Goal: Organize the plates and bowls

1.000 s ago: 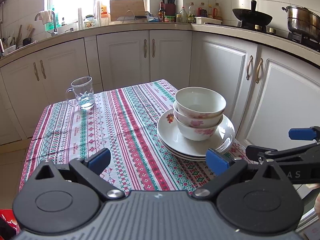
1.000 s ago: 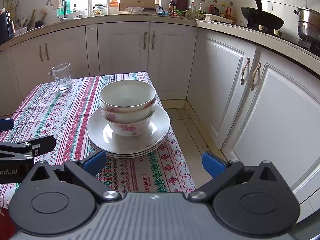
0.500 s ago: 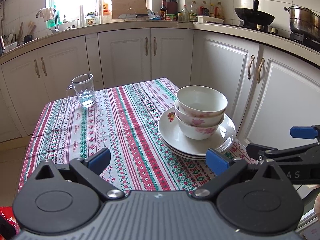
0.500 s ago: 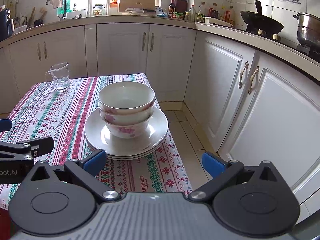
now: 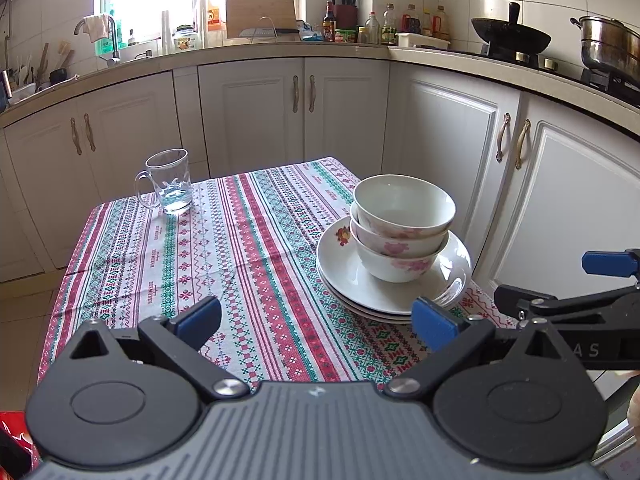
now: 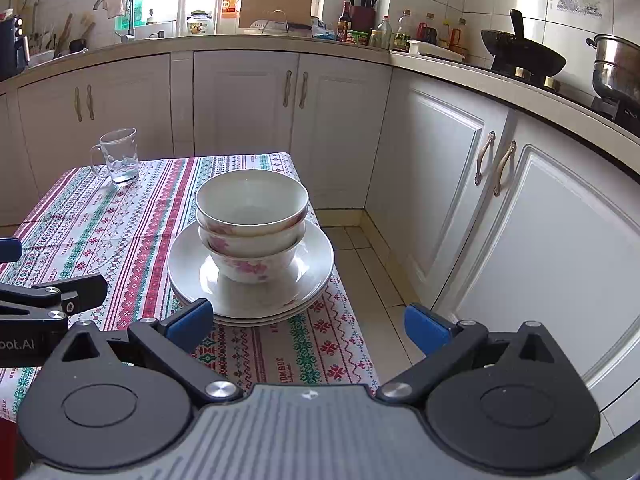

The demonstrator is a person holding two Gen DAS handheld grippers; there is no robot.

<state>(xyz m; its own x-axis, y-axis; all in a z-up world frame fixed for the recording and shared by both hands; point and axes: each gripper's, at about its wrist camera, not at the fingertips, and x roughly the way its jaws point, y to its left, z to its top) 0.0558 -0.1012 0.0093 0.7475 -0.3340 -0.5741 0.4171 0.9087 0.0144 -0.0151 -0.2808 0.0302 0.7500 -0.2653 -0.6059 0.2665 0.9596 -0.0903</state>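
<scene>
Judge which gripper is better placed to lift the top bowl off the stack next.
Probably the right gripper. In its view the top bowl sits almost straight ahead between its open fingers. From the left gripper, also open, the bowl stack lies off to the right, above its right finger.

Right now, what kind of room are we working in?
A home kitchen, most likely. A wok and a steel pot sit on a stove, a sink faucet stands under the window, and stacked bowls on plates rest on a small table's patterned tablecloth.
</scene>
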